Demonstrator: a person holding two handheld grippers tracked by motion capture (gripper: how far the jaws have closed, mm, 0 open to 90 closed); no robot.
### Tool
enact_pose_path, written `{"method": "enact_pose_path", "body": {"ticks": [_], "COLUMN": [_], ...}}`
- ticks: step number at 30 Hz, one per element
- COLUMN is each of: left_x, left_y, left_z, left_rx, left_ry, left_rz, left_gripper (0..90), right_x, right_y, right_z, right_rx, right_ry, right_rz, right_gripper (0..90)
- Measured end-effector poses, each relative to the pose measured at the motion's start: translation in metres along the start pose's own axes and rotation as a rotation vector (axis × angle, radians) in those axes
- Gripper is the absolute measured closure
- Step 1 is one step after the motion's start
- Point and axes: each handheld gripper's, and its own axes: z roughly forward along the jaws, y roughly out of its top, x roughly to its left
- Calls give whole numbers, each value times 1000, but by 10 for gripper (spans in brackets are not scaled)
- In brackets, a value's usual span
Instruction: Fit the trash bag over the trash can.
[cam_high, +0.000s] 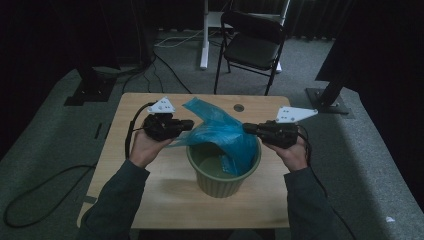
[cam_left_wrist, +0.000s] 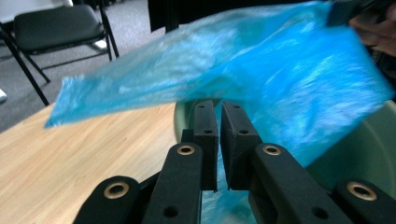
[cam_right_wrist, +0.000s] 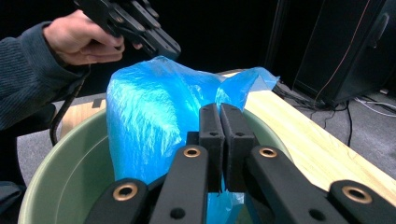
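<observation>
A blue plastic bag (cam_high: 220, 132) is stretched over a pale green bucket (cam_high: 220, 186) in the middle of the wooden table (cam_high: 150, 192). Part of the bag hangs down inside the bucket. My left gripper (cam_high: 188, 124) holds the bag's left side, its jaws shut on the film (cam_left_wrist: 280, 79). My right gripper (cam_high: 246, 128) is shut on the bag's right side above the bucket rim. In the right gripper view the bag (cam_right_wrist: 149, 121) rises from the bucket (cam_right_wrist: 65, 172), with the left gripper (cam_right_wrist: 161, 43) gripping its top. The right gripper's own jaws (cam_right_wrist: 219, 108) are pressed together.
A black folding chair (cam_high: 252, 45) stands beyond the table's far edge, beside a white desk leg (cam_high: 204, 40). Black stand bases (cam_high: 327, 97) sit on the grey carpet at both sides. A cable hole (cam_high: 239, 107) lies near the table's far edge.
</observation>
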Motion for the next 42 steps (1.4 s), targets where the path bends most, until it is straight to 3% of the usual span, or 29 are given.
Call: {"method": "enact_pose_path", "body": {"ticks": [4, 8, 14, 18, 20, 23, 25, 32, 42], "left_x": [-2, -6, -11, -16, -19, -25, -28, -25, -19], "left_y": [-2, 0, 3, 5, 6, 7, 7, 9, 6], "left_z": [9, 13, 21, 26, 29, 32, 31, 18, 8], "left_rx": [11, -35, -41, -27, -14, 10, 9, -30, -50], "left_ry": [-44, -138, -204, -225, -224, -192, -171, -99, -55], "left_rz": [-2, 17, 20, 31, 46, 87, 107, 107, 93], "left_gripper": [777, 676, 545, 509, 543, 799, 895, 899, 899], "right_x": [0, 1, 1, 1, 1, 3, 3, 3, 1], "right_y": [0, 0, -1, 0, 0, 0, 0, -4, -14], "right_z": [2, 3, 1, 0, 0, 1, 0, -3, -7], "right_rx": [-2, 2, -11, -18, -18, -19, -22, -16, -4], "right_ry": [1, 3, 1, -1, -1, 6, 9, 7, -3], "right_rz": [-2, -1, -4, -7, -10, -12, -15, -16, -3], "right_gripper": [881, 881, 882, 882, 882, 882, 882, 881, 870]}}
